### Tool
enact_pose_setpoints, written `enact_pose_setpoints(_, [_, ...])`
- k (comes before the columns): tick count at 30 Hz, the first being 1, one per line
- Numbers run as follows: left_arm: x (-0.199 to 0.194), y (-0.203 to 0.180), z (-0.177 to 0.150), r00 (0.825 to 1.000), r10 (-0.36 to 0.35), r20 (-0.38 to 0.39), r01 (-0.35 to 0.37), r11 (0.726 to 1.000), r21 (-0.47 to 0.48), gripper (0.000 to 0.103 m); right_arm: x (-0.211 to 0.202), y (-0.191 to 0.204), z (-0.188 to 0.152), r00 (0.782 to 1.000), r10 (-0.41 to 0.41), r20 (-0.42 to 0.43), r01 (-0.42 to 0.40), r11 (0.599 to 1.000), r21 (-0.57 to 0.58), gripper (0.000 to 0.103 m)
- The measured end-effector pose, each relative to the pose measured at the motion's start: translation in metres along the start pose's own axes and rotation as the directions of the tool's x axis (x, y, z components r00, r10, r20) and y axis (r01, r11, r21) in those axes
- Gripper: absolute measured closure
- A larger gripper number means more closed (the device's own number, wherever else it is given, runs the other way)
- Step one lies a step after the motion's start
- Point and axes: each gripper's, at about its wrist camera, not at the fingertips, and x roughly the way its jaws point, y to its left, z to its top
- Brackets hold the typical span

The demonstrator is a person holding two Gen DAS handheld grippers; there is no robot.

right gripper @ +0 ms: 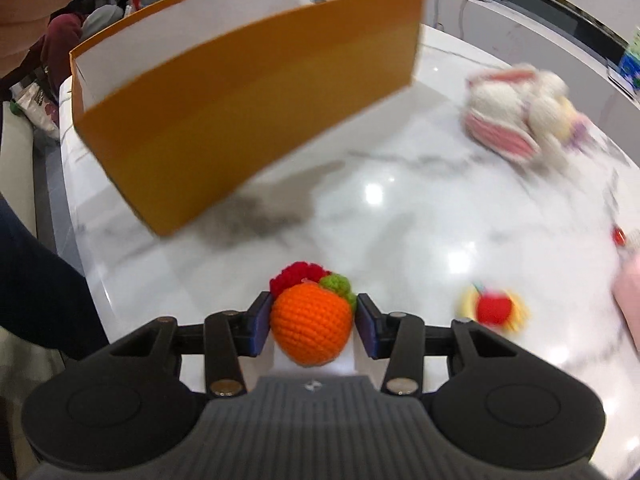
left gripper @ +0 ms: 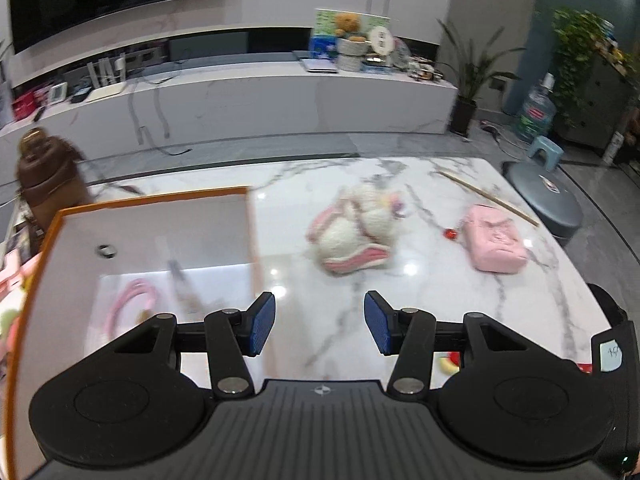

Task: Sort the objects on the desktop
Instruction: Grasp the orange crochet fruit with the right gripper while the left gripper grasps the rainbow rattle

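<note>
My right gripper (right gripper: 313, 322) is shut on an orange crocheted fruit (right gripper: 311, 327) with green and red tufts, held above the marble table near its front edge. An orange box (right gripper: 248, 120) with white inside stands ahead and to the left of it. My left gripper (left gripper: 320, 322) is open and empty, above the table beside the box's right wall (left gripper: 252, 240). In the box lie a pink cord (left gripper: 134, 304) and a small ring (left gripper: 106, 251). A white and pink plush bunny (left gripper: 356, 232) lies in the table's middle, also in the right wrist view (right gripper: 524, 116).
A pink pouch (left gripper: 496, 242) with a red bead (left gripper: 451, 234) lies at the right, a thin wooden stick (left gripper: 488, 198) behind it. A red and yellow crocheted piece (right gripper: 494, 310) lies to the right of my right gripper. A brown bottle (left gripper: 48, 172) stands behind the box.
</note>
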Motion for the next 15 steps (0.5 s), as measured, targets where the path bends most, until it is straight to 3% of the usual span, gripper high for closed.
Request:
enact_pose_setpoints(9, [0.038, -0.072, -0.004, 0.997, -0.052, -0.057, 0.059, 0.991, 0.123, 0.04, -0.036, -0.036, -0.041, 0.999, -0.053, 0.0, 0.053, 0.997, 0.061, 0.056])
enact_pose_setpoints(15, [0.074, -0.115, -0.023, 0.992, -0.052, -0.113, 0.079, 0.963, 0.256, 0.04, -0.046, -0.068, -0.06, 0.996, -0.092, 0.007, 0.09, 0.988, 0.122, 0.056])
